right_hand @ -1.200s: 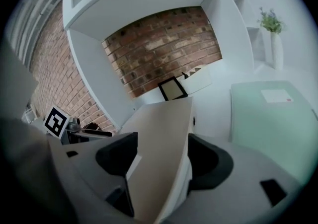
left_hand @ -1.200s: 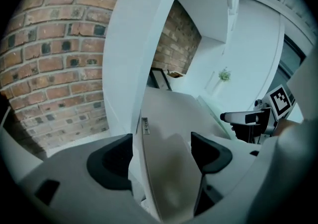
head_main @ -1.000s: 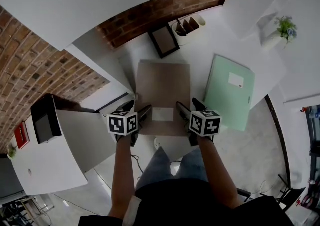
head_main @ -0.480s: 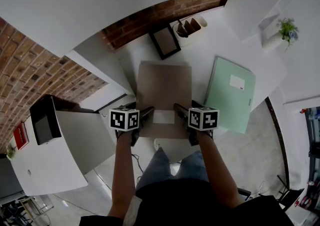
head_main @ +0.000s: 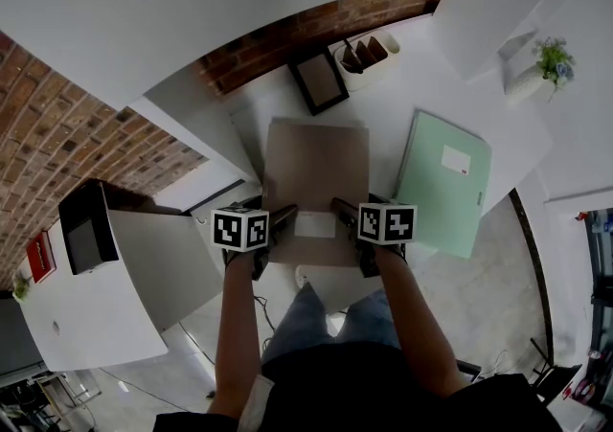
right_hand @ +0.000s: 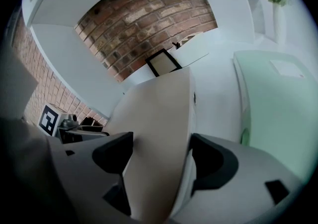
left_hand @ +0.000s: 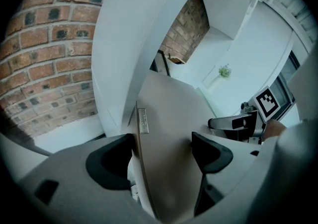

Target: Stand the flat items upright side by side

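1. progress check: nothing is standing yet. the brown folder [head_main: 316, 167] lies flat on the bench [head_main: 393, 109], one short side at the near edge. the green folder [head_main: 442, 181] lies flat beside it toward the right edge, with a strip of bare bench between them.
2. so both flat items are left to do: each has to be tipped up onto an edge, then the two set side by side. a white file rack [head_main: 364, 50] and a black frame [head_main: 318, 79] sit at the far edge by the brick wall. whether the folders belong there, i can't say.
3. left gripper [left_hand: 164, 148]: spread wide at the brown folder's near left corner. the folder's left side, with its small label, runs just inside the outer jaw, and the inner jaw sits over the top face. no pinch here.
4. right gripper [right_hand: 161, 153]: the mirror image at the near right corner. its jaws have just been opening, with the folder's right side just inside the outer jaw and the inner jaw over the brown face. nothing clamped.
5. my read: this looks like the set-up for a two-handed lift of the brown folder first. the green folder lies off to the right of the right gripper, untouched.
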Action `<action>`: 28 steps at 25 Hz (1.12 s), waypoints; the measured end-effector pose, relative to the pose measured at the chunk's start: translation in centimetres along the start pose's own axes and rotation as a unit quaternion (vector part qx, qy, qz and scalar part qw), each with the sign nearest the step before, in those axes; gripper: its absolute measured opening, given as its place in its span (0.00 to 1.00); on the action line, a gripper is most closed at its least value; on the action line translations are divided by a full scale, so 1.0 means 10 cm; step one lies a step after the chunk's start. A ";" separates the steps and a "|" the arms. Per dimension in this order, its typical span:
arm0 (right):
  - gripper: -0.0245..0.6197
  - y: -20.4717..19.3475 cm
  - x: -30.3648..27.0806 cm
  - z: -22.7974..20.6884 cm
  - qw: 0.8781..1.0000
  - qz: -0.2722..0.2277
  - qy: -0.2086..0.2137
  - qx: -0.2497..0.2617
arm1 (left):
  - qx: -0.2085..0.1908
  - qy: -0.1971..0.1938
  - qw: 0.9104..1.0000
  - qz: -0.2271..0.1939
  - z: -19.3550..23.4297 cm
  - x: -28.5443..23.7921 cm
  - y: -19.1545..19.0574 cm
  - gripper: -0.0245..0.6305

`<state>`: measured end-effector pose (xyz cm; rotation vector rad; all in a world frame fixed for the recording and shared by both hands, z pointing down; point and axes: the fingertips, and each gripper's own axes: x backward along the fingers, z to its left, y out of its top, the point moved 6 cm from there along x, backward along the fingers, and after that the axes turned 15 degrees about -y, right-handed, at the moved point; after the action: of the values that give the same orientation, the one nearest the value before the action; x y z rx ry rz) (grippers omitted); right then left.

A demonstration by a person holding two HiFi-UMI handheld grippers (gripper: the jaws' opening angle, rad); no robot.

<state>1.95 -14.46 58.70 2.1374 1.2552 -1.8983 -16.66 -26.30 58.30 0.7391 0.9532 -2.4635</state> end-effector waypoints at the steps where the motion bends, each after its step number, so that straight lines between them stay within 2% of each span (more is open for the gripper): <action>1: 0.59 0.00 0.00 0.01 1.000 0.000 -0.005 0.003 | 0.000 0.002 1.000 -0.001 -0.01 0.00 0.00 0.56; 8: 0.58 0.00 0.08 0.05 0.999 -0.009 -0.018 0.027 | 0.005 0.016 1.000 -0.016 -0.08 0.04 -0.07 0.56; 18: 0.58 0.01 0.44 0.00 0.998 -0.056 -0.015 0.033 | -0.031 0.026 0.998 -0.040 -0.42 0.13 -0.01 0.56; 23: 0.58 0.08 0.67 -0.05 0.994 -0.099 -0.008 0.046 | -0.053 0.034 0.996 -0.068 -0.65 0.19 0.05 0.56; 28: 0.58 0.21 0.87 -0.06 0.983 -0.162 0.011 0.082 | -0.073 0.054 0.989 -0.115 -0.87 0.28 0.10 0.56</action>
<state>3.10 -10.90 50.58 2.1442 1.5882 -2.1748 -15.39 -21.37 50.67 0.7571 1.3110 -2.5315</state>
